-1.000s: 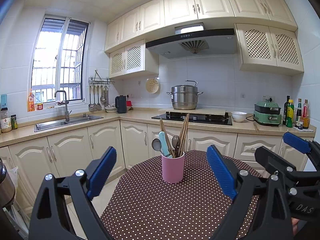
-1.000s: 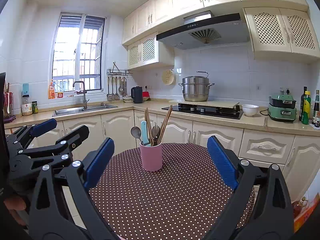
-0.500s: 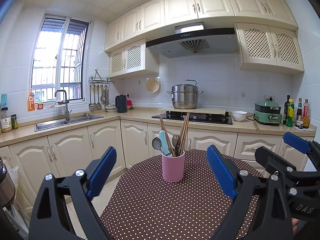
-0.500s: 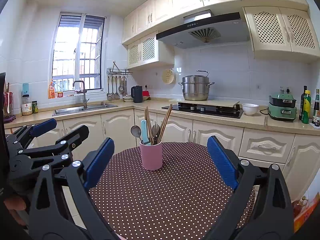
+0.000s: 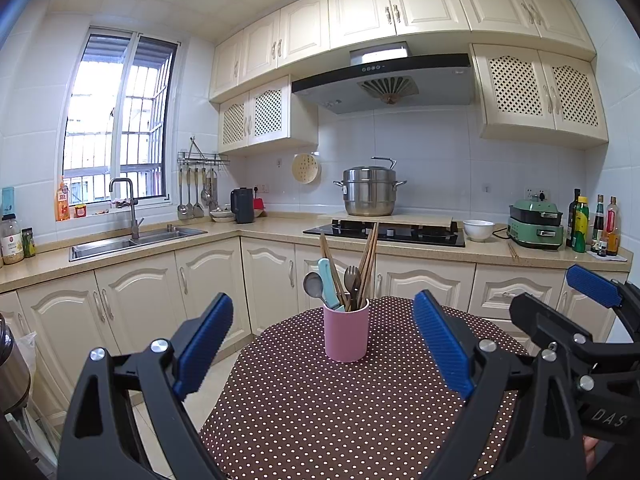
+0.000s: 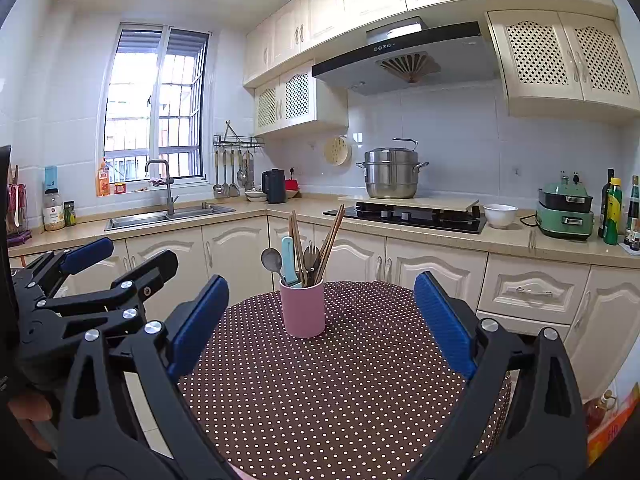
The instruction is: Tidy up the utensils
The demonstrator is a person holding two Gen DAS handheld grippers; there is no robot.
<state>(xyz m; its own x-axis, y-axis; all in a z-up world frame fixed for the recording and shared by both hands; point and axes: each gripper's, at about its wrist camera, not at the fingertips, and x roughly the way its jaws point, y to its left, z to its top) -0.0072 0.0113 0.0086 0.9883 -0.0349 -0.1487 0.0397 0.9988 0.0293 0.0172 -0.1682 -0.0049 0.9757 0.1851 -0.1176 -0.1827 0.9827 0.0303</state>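
Observation:
A pink cup (image 5: 346,334) stands upright on the round brown dotted table (image 5: 340,408), towards its far side; it also shows in the right wrist view (image 6: 302,309). It holds a metal spoon (image 5: 313,285), a light blue utensil (image 5: 329,283), a fork (image 5: 352,280) and wooden chopsticks (image 5: 369,258). My left gripper (image 5: 323,344) is open and empty, held above the table short of the cup. My right gripper (image 6: 322,320) is open and empty beside it, also short of the cup. Each gripper shows at the edge of the other's view.
Cream kitchen cabinets and a counter run behind the table, with a sink (image 5: 132,240), a hob with a steel pot (image 5: 370,192), a white bowl (image 5: 478,230), a green appliance (image 5: 535,224) and bottles (image 5: 580,230). Floor lies left of the table.

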